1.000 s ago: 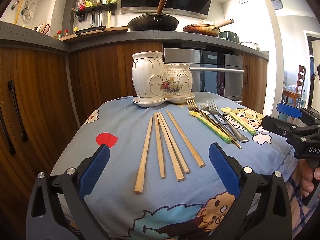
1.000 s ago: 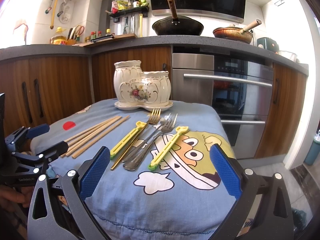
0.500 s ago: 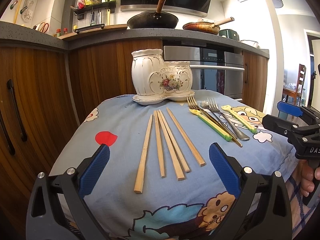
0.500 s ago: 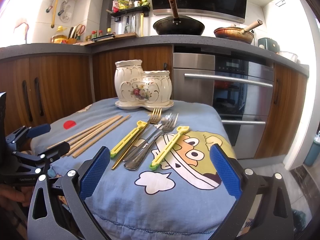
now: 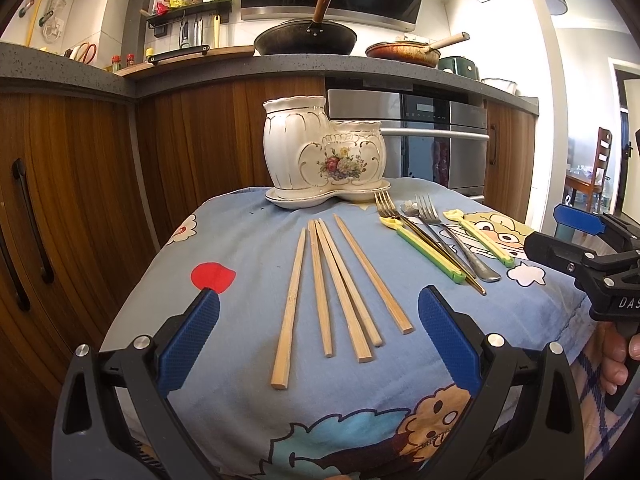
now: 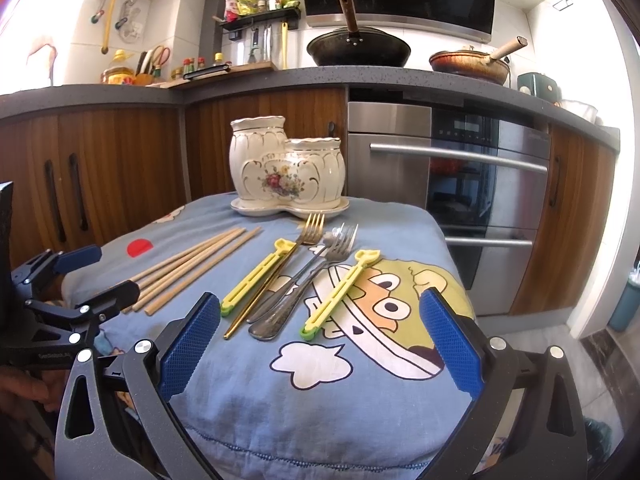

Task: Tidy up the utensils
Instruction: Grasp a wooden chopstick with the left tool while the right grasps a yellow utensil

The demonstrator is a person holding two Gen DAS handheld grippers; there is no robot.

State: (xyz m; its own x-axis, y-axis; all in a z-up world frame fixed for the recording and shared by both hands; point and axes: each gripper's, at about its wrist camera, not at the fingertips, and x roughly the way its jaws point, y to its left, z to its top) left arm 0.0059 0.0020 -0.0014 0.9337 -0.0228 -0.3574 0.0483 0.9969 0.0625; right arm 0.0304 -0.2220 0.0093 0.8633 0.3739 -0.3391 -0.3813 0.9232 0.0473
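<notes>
A white flowered ceramic utensil holder (image 5: 324, 152) (image 6: 286, 168) with two cups stands on its dish at the far side of the cloth-covered table. Several wooden chopsticks (image 5: 336, 284) (image 6: 192, 268) lie side by side in front of it. To their right lie a gold fork (image 6: 276, 276), two silver forks (image 6: 308, 276) and two yellow-green clips (image 6: 256, 276) (image 6: 340, 292). My left gripper (image 5: 318, 336) is open and empty, just short of the chopsticks' near ends. My right gripper (image 6: 320, 336) is open and empty, near the fork handles.
The blue cartoon cloth (image 5: 240, 264) covers a small table. Wooden cabinets (image 5: 80, 184) stand left and behind, a steel oven (image 6: 480, 184) behind right. Pans (image 6: 358, 46) sit on the counter. The right gripper shows at the left wrist view's right edge (image 5: 580, 256).
Both views sit slightly lower and closer to the table; the holder appears a bit lower in frame. No utensil has moved, and both grippers stay open.
</notes>
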